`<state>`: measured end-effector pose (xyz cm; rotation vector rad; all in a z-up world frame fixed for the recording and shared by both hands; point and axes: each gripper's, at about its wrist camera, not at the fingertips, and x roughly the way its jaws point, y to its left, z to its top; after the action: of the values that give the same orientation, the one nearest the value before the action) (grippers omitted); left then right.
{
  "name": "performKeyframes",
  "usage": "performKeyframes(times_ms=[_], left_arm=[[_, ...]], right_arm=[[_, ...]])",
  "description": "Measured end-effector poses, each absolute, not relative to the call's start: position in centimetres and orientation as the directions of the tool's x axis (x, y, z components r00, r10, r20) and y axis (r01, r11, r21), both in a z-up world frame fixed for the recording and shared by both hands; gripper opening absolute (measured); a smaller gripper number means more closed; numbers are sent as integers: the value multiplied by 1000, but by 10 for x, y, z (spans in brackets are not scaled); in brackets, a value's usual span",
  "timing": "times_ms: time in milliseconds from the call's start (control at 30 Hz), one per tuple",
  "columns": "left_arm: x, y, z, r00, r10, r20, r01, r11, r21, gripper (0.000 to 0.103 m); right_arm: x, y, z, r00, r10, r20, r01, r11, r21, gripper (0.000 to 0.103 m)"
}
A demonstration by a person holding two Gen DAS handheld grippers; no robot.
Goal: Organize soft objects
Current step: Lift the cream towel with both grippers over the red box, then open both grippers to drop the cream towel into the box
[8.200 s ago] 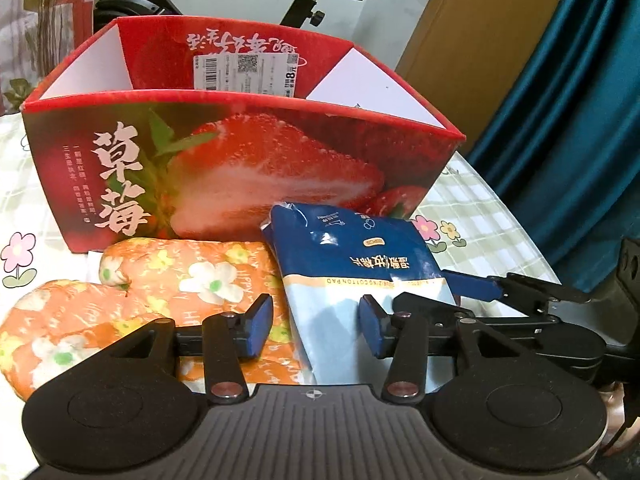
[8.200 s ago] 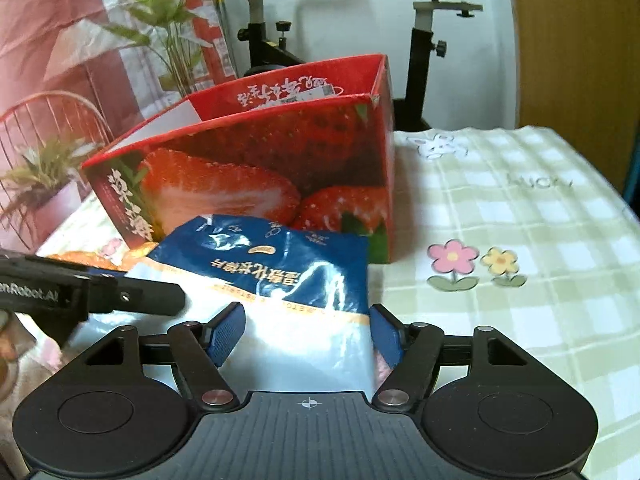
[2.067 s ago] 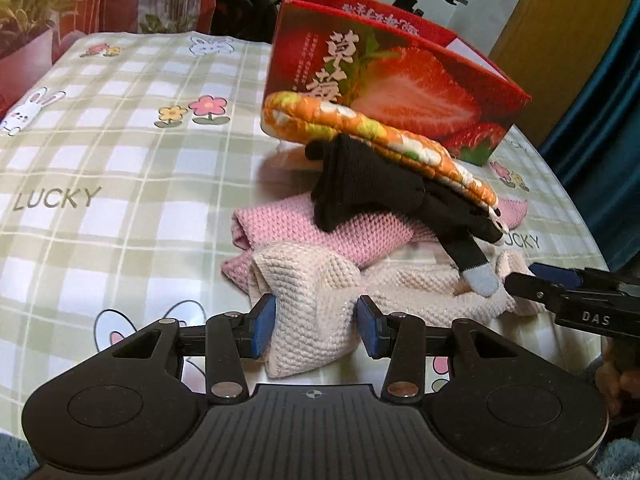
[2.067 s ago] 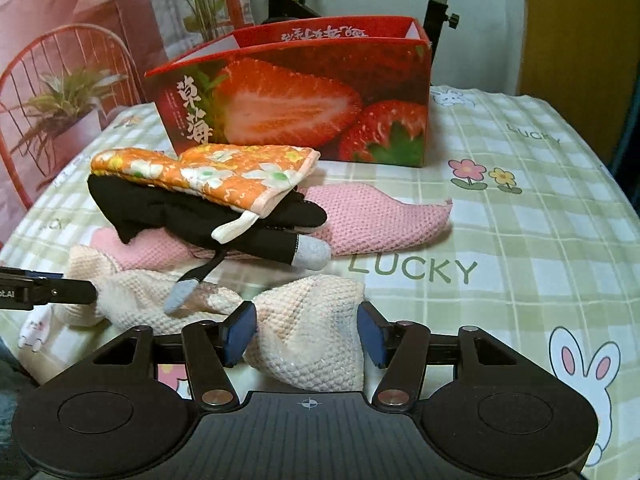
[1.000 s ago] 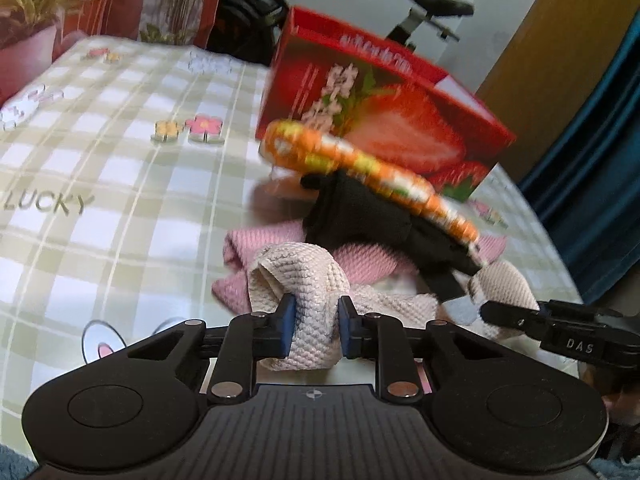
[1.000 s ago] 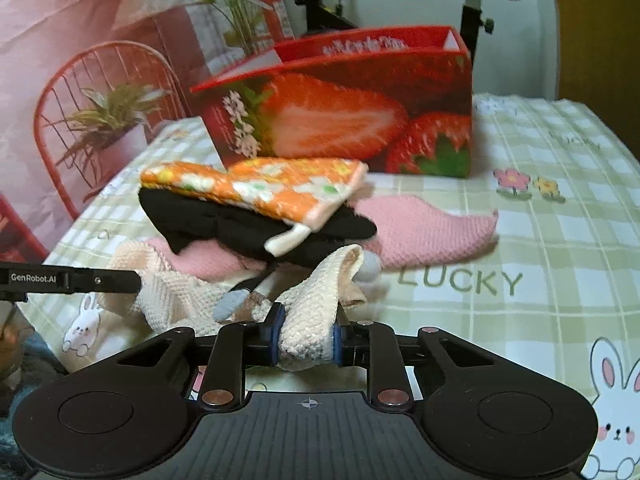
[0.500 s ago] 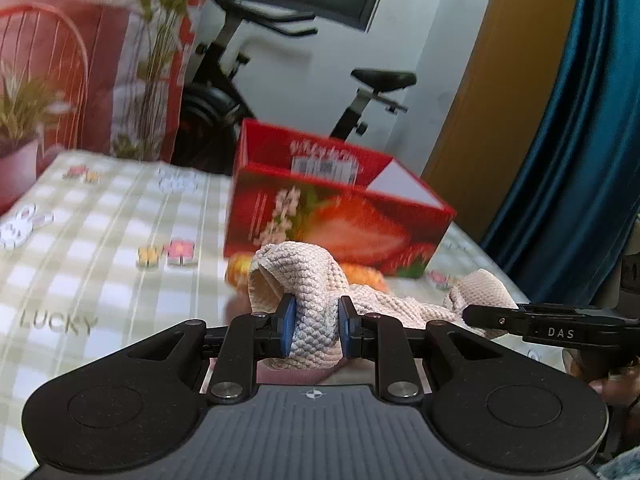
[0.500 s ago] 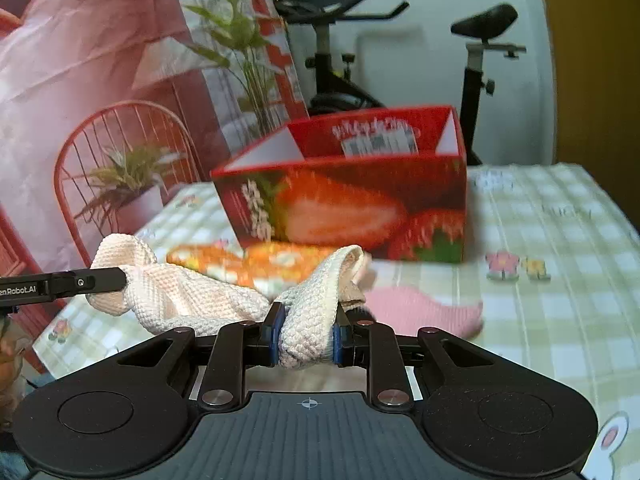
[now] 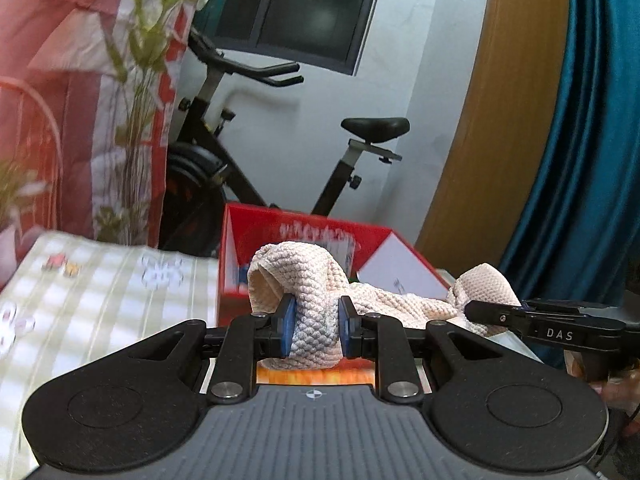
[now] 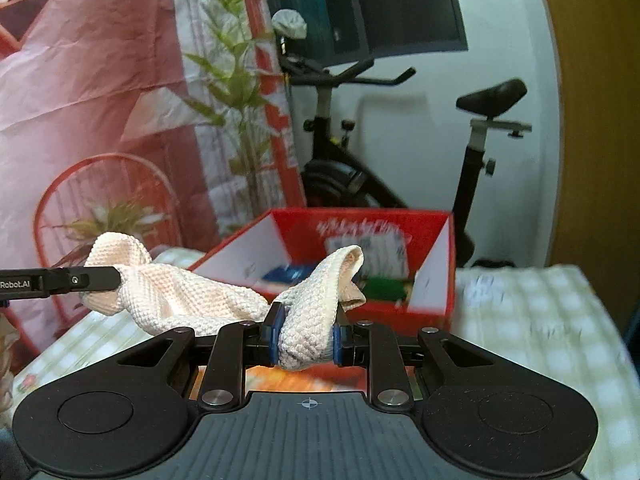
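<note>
A cream waffle-knit cloth (image 9: pixel 312 280) hangs between my two grippers, held up in the air in front of the open red strawberry box (image 9: pixel 304 232). My left gripper (image 9: pixel 314 330) is shut on one end of the cloth. My right gripper (image 10: pixel 306 336) is shut on the other end (image 10: pixel 316 312). The right gripper also shows at the right of the left wrist view (image 9: pixel 520 316), and the left gripper at the left of the right wrist view (image 10: pixel 80 280). The box (image 10: pixel 360 232) holds a blue packet (image 10: pixel 288 272) and something green (image 10: pixel 384 286). An orange floral mitt (image 9: pixel 316 376) shows just below the fingers.
A checked tablecloth (image 9: pixel 100 292) covers the table and also shows in the right wrist view (image 10: pixel 540 320). An exercise bike (image 9: pixel 248 152) stands behind the table. A red wire chair with a plant (image 10: pixel 104 216) is at the left. A teal curtain (image 9: pixel 580 160) hangs at the right.
Both grippers have risen higher with the cream cloth between them. The box now sits lower in view and its inside shows. The pile on the table has dropped out of sight.
</note>
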<state>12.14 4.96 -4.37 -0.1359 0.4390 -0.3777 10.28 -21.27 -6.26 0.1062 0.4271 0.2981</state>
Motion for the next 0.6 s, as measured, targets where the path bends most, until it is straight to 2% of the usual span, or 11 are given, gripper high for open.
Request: performKeyframes(times_ms=[167, 333, 467, 600], left_arm=[[170, 41, -33, 846, -359, -394, 304, 932, -195, 23], [210, 22, -33, 848, -304, -434, 275, 953, -131, 23], [236, 14, -43, 821, -277, -500, 256, 960, -111, 23], [256, 14, -61, 753, -283, -594, 231, 959, -165, 23]], right_arm=[[150, -209, -53, 891, 239, -387, -213, 971, 109, 21], [194, -189, -59, 904, 136, -405, -164, 986, -34, 21], [220, -182, -72, 889, 105, -446, -157, 984, -81, 21], [236, -178, -89, 861, 86, -501, -154, 983, -96, 21]])
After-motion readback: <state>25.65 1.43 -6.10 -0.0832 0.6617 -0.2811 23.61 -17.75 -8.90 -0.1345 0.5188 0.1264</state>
